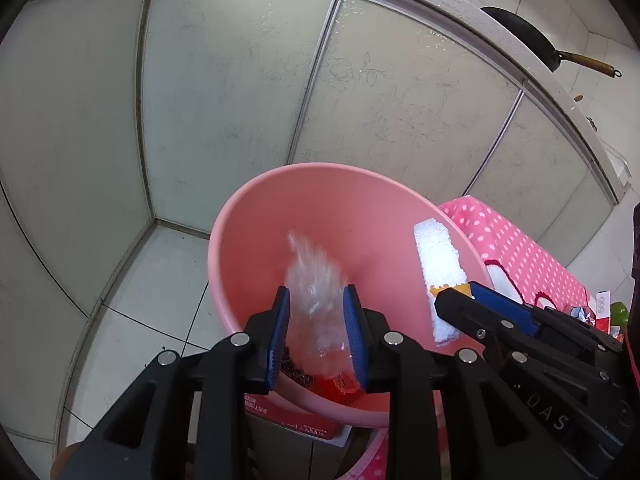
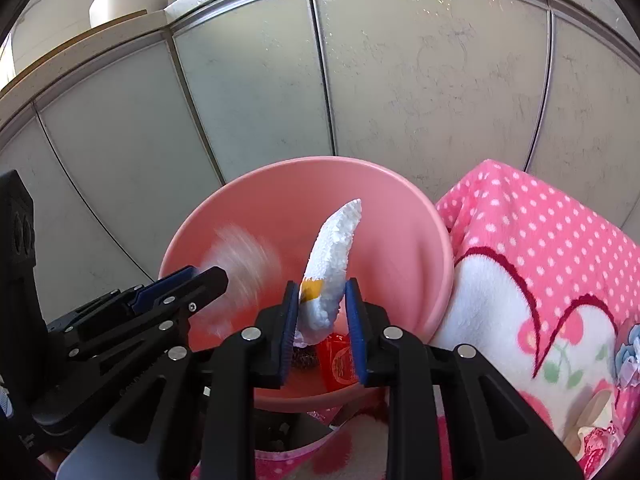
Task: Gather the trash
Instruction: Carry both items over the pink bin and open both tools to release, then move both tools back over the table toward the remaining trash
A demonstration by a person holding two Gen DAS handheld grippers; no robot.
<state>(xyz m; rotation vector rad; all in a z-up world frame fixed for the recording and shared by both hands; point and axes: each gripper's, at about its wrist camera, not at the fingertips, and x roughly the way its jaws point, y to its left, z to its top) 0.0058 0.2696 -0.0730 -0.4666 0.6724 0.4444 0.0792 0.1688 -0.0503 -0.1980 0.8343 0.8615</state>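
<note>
pink basins (image 1: 256,216): just one
clear plastic wrappers (image 1: 314,280): one, blurry, over the left half of the basin
white foam pieces (image 2: 334,248): one, right of the wrapper
red packets (image 2: 340,360): one, down at the near bottom of the basin
dark scrubby lumps (image 2: 305,354): one, left of the red packet
polka-dot pink blankets (image 2: 540,240): one, on the right
grippers: two, left gripper (image 1: 316,332) and right gripper (image 2: 323,328)
black pans (image 1: 524,34): two, far right up on the counter
</note>
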